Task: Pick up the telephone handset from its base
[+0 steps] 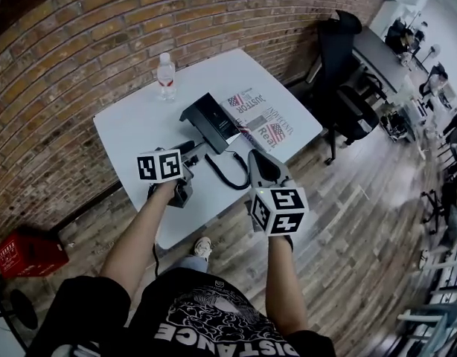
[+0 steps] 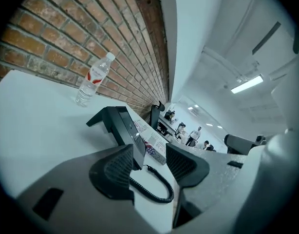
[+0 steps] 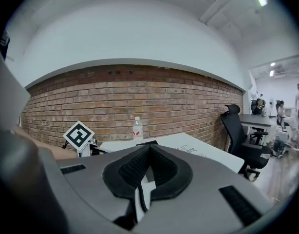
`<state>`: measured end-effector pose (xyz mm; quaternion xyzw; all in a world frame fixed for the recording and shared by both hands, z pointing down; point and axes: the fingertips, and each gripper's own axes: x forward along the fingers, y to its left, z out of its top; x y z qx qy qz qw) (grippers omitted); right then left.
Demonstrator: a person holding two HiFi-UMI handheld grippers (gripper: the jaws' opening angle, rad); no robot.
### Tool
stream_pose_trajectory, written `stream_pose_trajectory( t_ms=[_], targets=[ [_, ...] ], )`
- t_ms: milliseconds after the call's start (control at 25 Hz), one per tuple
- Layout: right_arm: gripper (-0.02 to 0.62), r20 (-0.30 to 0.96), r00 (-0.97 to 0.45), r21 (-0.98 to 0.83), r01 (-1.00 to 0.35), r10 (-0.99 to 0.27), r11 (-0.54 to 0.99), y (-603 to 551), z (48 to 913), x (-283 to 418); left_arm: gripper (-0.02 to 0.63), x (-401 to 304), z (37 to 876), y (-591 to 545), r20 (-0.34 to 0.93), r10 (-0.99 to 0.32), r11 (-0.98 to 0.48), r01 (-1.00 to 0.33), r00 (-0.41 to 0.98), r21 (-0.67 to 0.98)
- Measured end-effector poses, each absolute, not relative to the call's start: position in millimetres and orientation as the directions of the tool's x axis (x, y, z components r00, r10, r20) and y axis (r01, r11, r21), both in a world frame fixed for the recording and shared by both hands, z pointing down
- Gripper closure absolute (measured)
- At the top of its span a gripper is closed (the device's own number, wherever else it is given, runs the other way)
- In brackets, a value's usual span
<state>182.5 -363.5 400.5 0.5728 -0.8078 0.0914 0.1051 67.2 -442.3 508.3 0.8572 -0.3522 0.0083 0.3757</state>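
The black telephone base [image 1: 210, 117] stands tilted on the white table [image 1: 132, 125], with its coiled cord [image 1: 228, 173] looping toward me. I cannot tell the handset apart from the base in any view. My left gripper [image 1: 187, 155] is just left of the cord at the table's near side. In the left gripper view the left gripper [image 2: 149, 152] is open, with nothing between its pads [image 2: 118, 169]; the base [image 2: 121, 128] and cord [image 2: 152, 186] lie ahead. My right gripper [image 1: 254, 158] hovers by the cord's right end. In its own view the right gripper [image 3: 147, 150] is shut and empty.
A clear water bottle [image 1: 166, 74] stands at the table's far side by the brick wall. Printed papers [image 1: 260, 119] lie to the right of the phone. A black office chair [image 1: 340, 88] stands beyond the table's right end, and a red crate [image 1: 27, 253] sits on the floor to the left.
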Motion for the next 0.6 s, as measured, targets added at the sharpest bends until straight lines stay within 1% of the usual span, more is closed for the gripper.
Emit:
stream_pose_trajectory(
  t_ms=[240,600],
  targets=[
    [0.595,0.315,-0.328,-0.033,-0.942,-0.891,0.335,-408,416,185,0.407,66,536,-486,0.272,-0.599,-0.409,-0.58,0.753,0.705],
    [0.594,0.38,-0.312,-0.029,-0.945,-0.871,0.326,-445,440,192,0.405,74,573,-521,0.26,-0.571,-0.348,-0.517,0.779,0.783]
  ],
)
